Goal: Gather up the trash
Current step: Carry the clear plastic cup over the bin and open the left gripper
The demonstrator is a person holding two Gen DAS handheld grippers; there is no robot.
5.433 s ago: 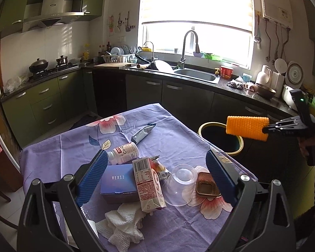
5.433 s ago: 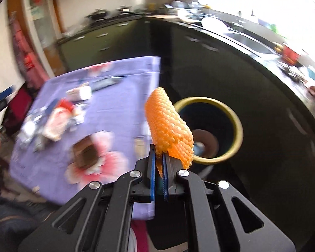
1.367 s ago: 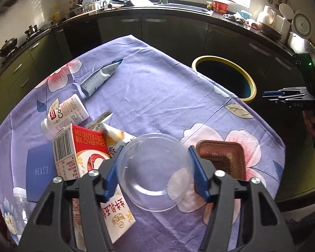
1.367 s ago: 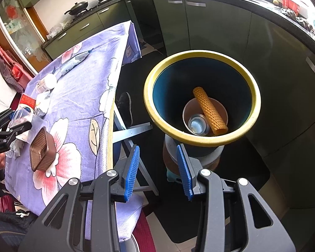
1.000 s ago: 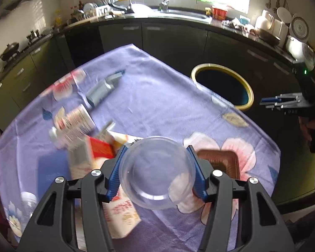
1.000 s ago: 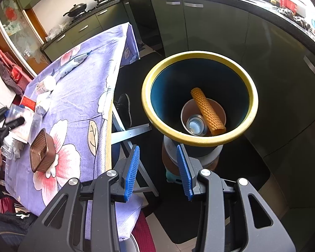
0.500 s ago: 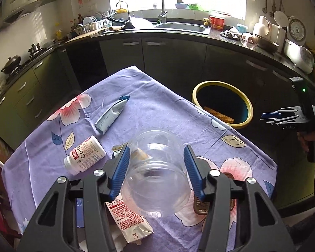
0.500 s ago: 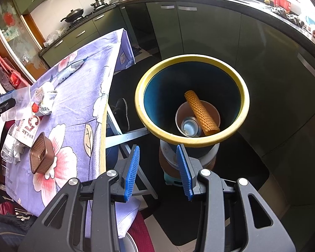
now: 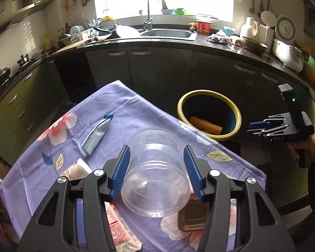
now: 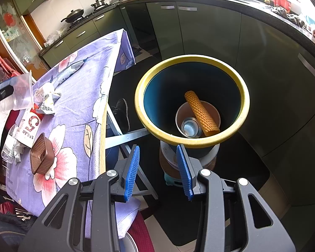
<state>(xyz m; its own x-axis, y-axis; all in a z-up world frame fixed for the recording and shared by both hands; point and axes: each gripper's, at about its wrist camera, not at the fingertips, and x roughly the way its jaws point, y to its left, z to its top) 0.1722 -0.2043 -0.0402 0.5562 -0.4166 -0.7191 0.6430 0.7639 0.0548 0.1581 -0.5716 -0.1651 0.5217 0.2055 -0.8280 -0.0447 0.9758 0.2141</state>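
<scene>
- The left tool is gripping a clear plastic cup between its blue pads, lifted above the bench; the cup is lying on its side with its wide rim facing back toward the camera.
- Under and behind that tool, a brown plastic tray and a red-and-white carton are lying on the purple flowered cloth; a silver-blue pouch and a white bottle are lying ahead and to its left.
- Ahead and to the right of the left tool, beyond the bench edge, a yellow-rimmed trash bin is standing on the floor, with an orange honeycomb roll showing inside it.
- The right tool is hanging empty, its fingers parted at a middling width, just short of the bin's rim and above it.
- Straight ahead of the right tool, down in the bin, the orange roll is leaning across a paper cup, with a smaller cup beside it.
- Far to the right tool's left, the clear cup is being held above the bench, with the brown tray nearer on the cloth.
</scene>
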